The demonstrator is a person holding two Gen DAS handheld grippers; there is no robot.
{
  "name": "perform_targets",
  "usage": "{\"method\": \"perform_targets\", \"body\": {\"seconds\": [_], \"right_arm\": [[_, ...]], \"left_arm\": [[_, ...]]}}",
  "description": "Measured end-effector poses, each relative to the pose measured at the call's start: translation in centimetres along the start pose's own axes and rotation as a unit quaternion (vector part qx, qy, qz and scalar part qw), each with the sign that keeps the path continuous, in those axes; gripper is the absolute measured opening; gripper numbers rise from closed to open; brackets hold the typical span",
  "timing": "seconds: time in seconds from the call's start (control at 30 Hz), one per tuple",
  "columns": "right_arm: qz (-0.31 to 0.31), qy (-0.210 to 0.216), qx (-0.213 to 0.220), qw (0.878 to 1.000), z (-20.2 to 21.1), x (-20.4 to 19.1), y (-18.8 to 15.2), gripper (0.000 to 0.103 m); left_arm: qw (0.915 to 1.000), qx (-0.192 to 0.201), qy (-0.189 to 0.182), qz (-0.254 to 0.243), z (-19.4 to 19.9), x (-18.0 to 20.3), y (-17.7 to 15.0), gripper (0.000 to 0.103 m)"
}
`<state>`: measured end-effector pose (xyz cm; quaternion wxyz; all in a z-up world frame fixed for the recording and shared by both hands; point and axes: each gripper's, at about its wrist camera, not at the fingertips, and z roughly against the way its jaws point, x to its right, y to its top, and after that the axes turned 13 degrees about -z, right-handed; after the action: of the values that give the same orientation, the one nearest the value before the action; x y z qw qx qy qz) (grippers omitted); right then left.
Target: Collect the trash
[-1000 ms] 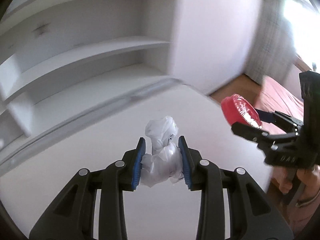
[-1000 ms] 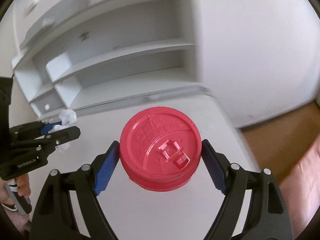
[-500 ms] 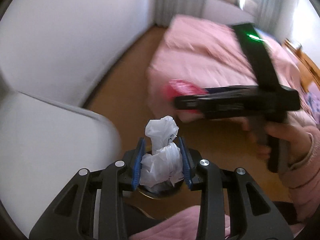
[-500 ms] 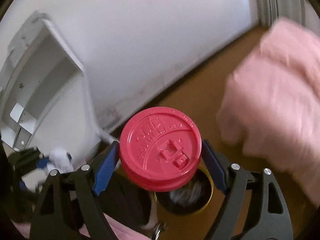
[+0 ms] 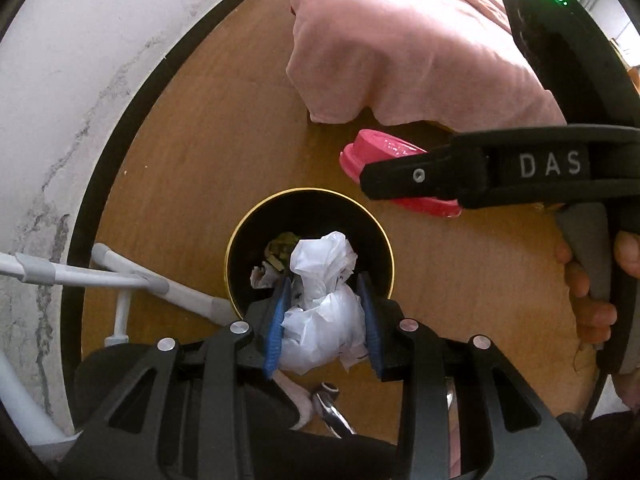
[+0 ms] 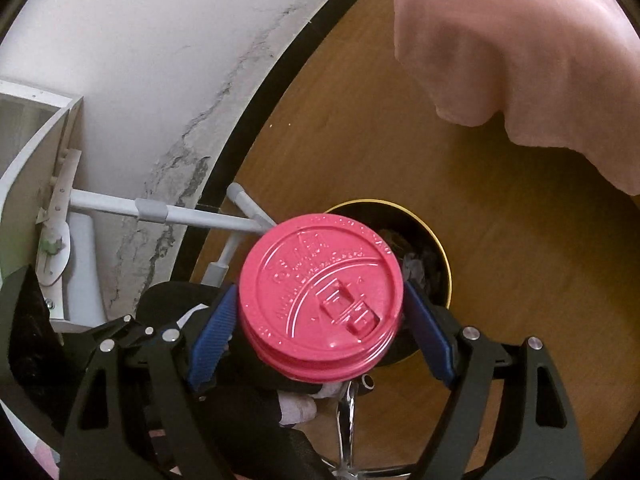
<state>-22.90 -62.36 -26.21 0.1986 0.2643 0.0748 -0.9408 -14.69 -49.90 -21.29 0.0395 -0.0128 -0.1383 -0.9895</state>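
My left gripper (image 5: 322, 320) is shut on a crumpled white plastic wad (image 5: 322, 312) and holds it above the near rim of a black trash bin with a gold rim (image 5: 368, 220) on the wooden floor. Crumpled trash (image 5: 280, 254) lies inside the bin. My right gripper (image 6: 320, 320) is shut on a red cup lid (image 6: 320, 296), held flat above the bin's (image 6: 438, 248) left side. In the left wrist view the right gripper (image 5: 476, 172) with the lid (image 5: 380, 152) hangs to the bin's upper right.
A pink bedspread (image 5: 400, 48) hangs over the floor beyond the bin. A white wall with a black baseboard (image 5: 116, 140) curves on the left. White desk legs (image 5: 120, 276) stand left of the bin. A chrome chair base (image 6: 348, 420) shows below.
Both grippers have swung away from the white desk and shelves and down toward the floor. They now hang over the trash bin, each still holding its item.
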Motion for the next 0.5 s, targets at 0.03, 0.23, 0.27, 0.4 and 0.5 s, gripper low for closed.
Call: {"method": "perform_targets", "body": {"seconds": [0.03,0.23,0.27,0.4,0.5], "right_arm": [[-0.003,0.001,-0.002,1.0,0.0,0.2,0.0,0.08],[-0.009,0.0,-0.003,1.0,-0.2,0.6,0.3,0.096],[-0.011,-0.001,-0.002,1.0,-0.2,0.6,0.4,0.096],[-0.021,-0.007,0.025,0.999,1.4,1.2,0.8,0.096],[0.001,-0.044,0.093,0.995,4.4,0.1,0.8,0.096]], "left_arm": [[1.0,0.0,-0.001,0.0,-0.1,0.0,0.0,0.033],[0.9995,0.027,-0.001,-0.014,1.0,1.0,-0.1,0.087],[0.999,0.036,0.008,-0.023,1.4,1.3,-0.1,0.087],[0.9966,0.056,0.033,-0.05,2.9,2.6,-0.2,0.088],[0.9914,0.09,0.067,-0.067,6.1,3.7,0.1,0.09]]}}
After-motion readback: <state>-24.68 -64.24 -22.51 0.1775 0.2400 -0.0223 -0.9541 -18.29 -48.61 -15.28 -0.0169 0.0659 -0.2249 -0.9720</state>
